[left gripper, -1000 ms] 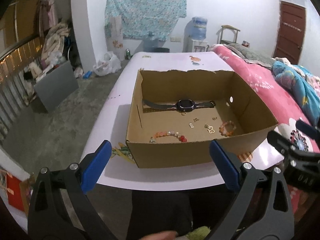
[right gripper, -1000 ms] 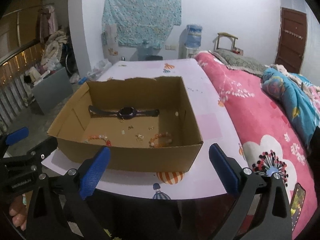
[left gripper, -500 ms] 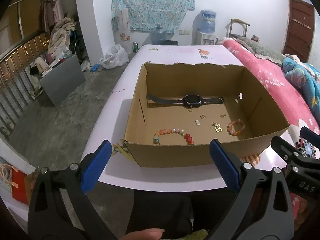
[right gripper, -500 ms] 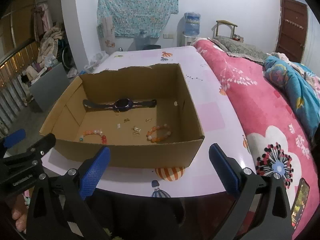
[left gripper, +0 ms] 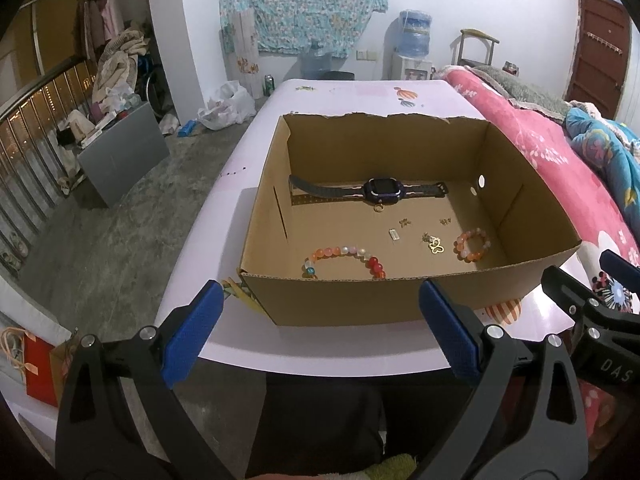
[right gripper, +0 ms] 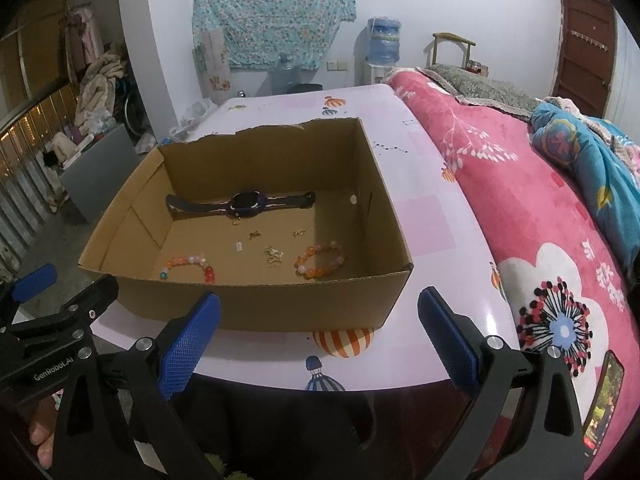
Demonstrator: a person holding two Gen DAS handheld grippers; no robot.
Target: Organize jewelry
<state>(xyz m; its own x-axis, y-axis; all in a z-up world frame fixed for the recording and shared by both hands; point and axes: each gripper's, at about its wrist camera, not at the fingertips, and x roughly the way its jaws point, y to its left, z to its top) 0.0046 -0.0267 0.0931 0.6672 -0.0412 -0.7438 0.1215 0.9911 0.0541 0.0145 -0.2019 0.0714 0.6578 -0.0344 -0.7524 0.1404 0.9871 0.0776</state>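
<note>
An open cardboard box (left gripper: pixel 408 300) (right gripper: pixel 256 304) stands on a pink table. Inside lie a dark watch (left gripper: pixel 378 190) (right gripper: pixel 244 202), a long bead bracelet (left gripper: pixel 344 258) (right gripper: pixel 188 266), a small orange bead bracelet (left gripper: pixel 472 245) (right gripper: pixel 320 260), a gold butterfly charm (left gripper: pixel 435 245) (right gripper: pixel 274 256) and several tiny gold pieces. My left gripper (left gripper: pixel 320 328) is open and empty, just short of the box's near wall. My right gripper (right gripper: pixel 320 328) is open and empty, near the box's front right corner. Each gripper shows at the edge of the other's view.
The table (left gripper: pixel 360 96) (right gripper: pixel 424 220) runs away from me. A bed with a pink blanket (right gripper: pixel 540 220) (left gripper: pixel 560 152) lies along its right side. A phone (right gripper: pixel 600 396) lies on the blanket. Cluttered floor and a grey panel (left gripper: pixel 120 152) lie to the left.
Both grippers have risen and tilted down a little, so more of the box floor shows. Nothing in the box has moved. Both stay open.
</note>
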